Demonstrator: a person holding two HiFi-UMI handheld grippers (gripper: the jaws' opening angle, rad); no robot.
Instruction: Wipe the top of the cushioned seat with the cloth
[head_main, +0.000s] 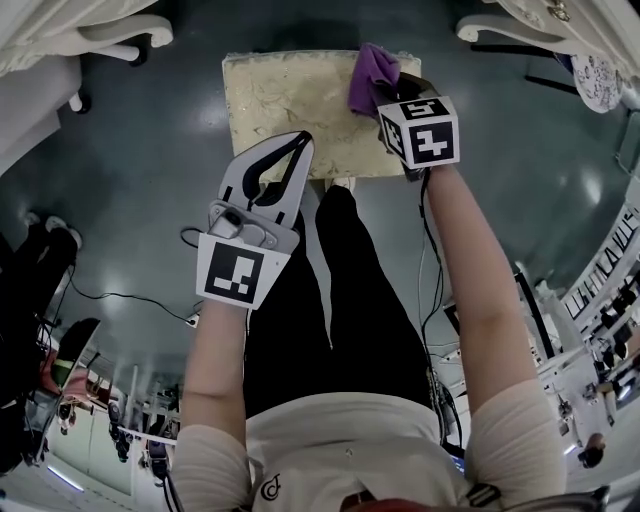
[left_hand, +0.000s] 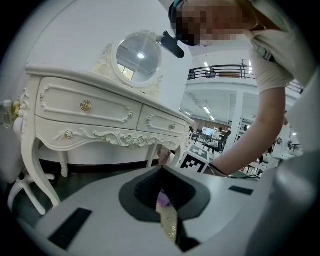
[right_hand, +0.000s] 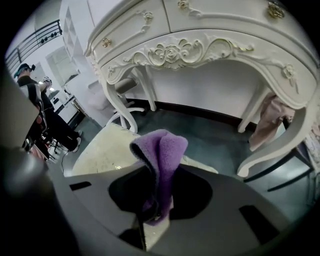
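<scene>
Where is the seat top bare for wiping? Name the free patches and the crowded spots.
Bare: the seat top from its left edge to the cloth, beyond the left tongs. Crowded: the right far corner, where the right tongs grip the cloth.

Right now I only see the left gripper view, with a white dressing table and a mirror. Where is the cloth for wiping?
Observer: The purple cloth is pinched in the right gripper.
Operator: Is it on the seat?
Observer: It is over the far right corner of the cushioned seat; I cannot tell if it touches.
Operator: And this gripper?
Observer: The left gripper, jaws together and empty, is over the seat's near side.
</scene>
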